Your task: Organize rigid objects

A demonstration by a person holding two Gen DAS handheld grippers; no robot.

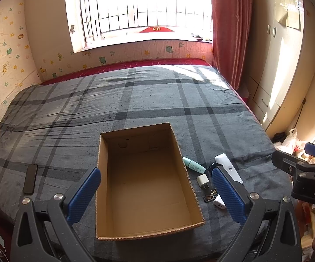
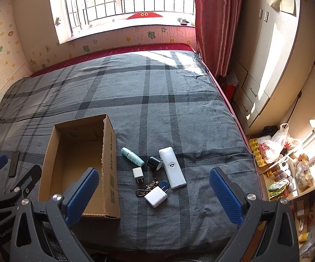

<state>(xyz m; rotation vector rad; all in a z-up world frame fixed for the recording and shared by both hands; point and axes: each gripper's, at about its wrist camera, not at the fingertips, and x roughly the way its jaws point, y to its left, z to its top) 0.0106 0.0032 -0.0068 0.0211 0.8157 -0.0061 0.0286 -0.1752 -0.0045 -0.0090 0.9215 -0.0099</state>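
Bed (image 2: 157,91) under grey plaid cover, near edge running along the bottom of both views. Cardboard box (image 2: 110,152), open-topped and bare inside, sits close to that near edge, long side running away toward the window.

Small items lie clustered on the cover just beside the box's right wall, none touching it as far as can be seen:
- mint tube (image 2: 132,156), on its side, nearest the box
- small white plug (image 2: 138,174), prongs toward the near edge
- dark round cup-like piece (image 2: 154,162), tipped over, against the white remote (image 2: 172,167)
- keys with blue fob (image 2: 155,185), partly under a larger white charger (image 2: 156,196)

Black phone (image 1: 30,178) lies alone, well left of the box, near the bed's left corner.

Left gripper (image 1: 156,193): jaws spread wide, hovering over the near end of the box, holding nothing. Right gripper (image 2: 154,193): jaws likewise wide apart, empty, poised above the item cluster.

Open room: broad bare cover beyond the box and the cluster, all the way to the far edge under the window. Bed's right edge drops off to a cluttered floor and shelving; a clear strip of cover lies between the remote and that edge.
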